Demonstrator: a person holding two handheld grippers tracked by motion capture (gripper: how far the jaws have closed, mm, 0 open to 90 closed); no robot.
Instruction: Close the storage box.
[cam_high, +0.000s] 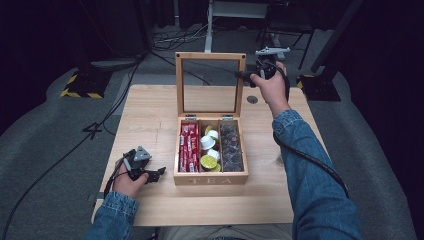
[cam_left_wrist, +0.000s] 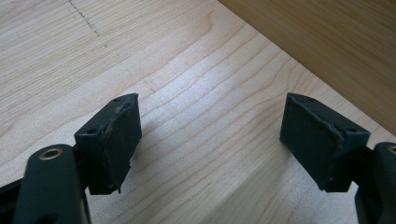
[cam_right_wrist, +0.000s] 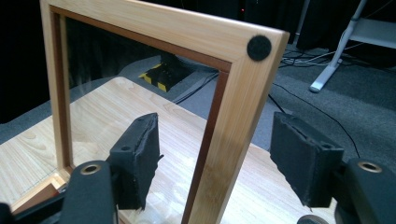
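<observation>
Two grippers, both unclenched: right gripper (cam_right_wrist: 215, 158) straddles the raised lid (cam_high: 210, 57) at one o'clock, tea box (cam_high: 211, 179) open; left gripper (cam_left_wrist: 210, 140) idles at seven

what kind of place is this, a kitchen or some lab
Likely a lab or recording studio, not a kitchen: dark curtained surroundings, cables trailing over grey carpet, and hazard-striped stand bases around one wooden table holding a tea box.

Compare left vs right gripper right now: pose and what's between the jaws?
The left gripper sits low over the table beside the tea box, with bare wood between its jaws. The right gripper is raised at the upright lid, jaws straddling the frame's side rail without touching. Both are open.
</observation>
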